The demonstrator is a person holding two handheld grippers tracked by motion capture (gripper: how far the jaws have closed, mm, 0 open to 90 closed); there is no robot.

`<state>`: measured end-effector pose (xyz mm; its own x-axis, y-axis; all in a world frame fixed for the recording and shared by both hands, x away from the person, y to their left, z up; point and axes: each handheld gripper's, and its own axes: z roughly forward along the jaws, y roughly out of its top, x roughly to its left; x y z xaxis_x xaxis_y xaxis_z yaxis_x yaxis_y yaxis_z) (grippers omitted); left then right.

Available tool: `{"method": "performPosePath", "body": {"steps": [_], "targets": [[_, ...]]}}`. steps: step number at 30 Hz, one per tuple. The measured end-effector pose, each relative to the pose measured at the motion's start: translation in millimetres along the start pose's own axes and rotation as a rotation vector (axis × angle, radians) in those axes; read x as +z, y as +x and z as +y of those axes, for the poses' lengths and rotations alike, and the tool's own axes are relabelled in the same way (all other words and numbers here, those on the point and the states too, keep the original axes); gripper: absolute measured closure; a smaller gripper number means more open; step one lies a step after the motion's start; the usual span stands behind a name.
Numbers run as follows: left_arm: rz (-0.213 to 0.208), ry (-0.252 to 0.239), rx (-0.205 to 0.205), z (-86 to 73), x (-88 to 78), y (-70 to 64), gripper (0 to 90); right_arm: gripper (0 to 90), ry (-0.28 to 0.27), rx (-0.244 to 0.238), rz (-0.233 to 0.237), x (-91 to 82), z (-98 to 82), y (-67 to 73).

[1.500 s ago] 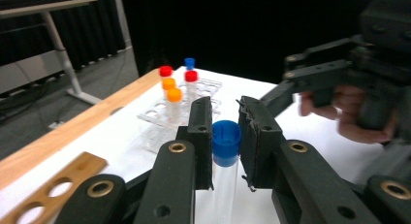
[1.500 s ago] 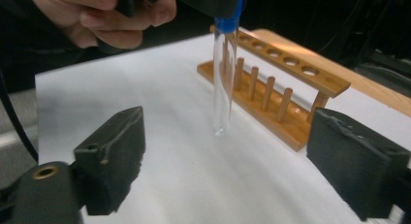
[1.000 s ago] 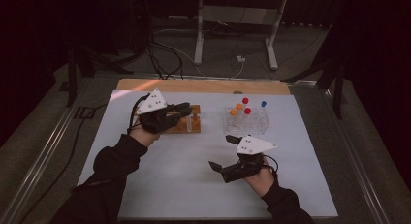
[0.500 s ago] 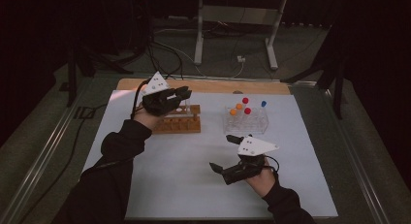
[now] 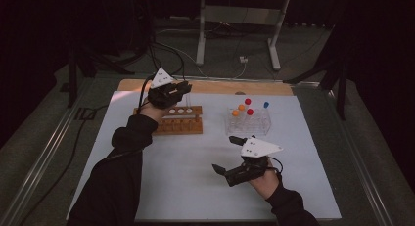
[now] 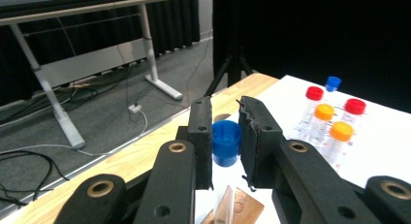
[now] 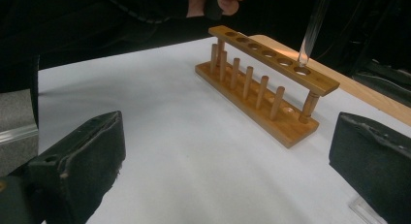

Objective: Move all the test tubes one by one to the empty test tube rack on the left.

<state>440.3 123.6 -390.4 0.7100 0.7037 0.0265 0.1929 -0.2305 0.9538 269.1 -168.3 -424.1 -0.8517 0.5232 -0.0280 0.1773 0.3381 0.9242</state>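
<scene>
My left gripper (image 5: 180,90) hovers over the far right end of the wooden tube rack (image 5: 179,121), shut on a clear tube with a blue cap (image 6: 226,139). Its pads (image 6: 202,136) press on the cap from both sides. In the right gripper view the tube (image 7: 314,29) hangs tilted, its tip just above the rack's end hole (image 7: 302,70). The rack's other holes stand empty (image 7: 257,47). My right gripper (image 5: 224,154) rests low at the front middle of the mat, open, with nothing between its jaws (image 7: 228,156).
A clear plastic rack (image 5: 248,122) right of the wooden one holds several capped tubes, red, orange and blue (image 6: 334,118). The white mat (image 5: 186,187) covers the table; a bare wooden strip (image 5: 230,87) runs along its far edge. Cables and a stand's legs lie on the floor behind.
The left hand has moved away from me, from the near side of the wooden rack to its far side, carrying the tube. The rack's top now shows. The right hand has stayed put.
</scene>
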Motion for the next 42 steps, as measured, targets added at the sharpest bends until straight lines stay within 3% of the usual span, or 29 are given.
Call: {"method": "performPosePath", "body": {"steps": [6,25,36,42], "targets": [[0.001,0.010,-0.046,-16.0,8.4,2.4,77.4,0.0,-0.002,0.003,0.001,-1.3,0.6,-0.6],[0.030,0.086,-0.046,-48.2,24.8,-10.1,77.3,0.0,0.004,0.004,0.011,-2.5,1.5,-0.1],[0.037,0.117,-0.028,-56.2,31.1,-12.4,77.2,0.0,0.002,0.011,0.019,-3.1,1.6,-0.6],[0.035,0.110,-0.043,-57.3,31.9,-11.8,77.0,0.0,0.001,0.013,0.021,-3.7,1.6,-1.5]]}}
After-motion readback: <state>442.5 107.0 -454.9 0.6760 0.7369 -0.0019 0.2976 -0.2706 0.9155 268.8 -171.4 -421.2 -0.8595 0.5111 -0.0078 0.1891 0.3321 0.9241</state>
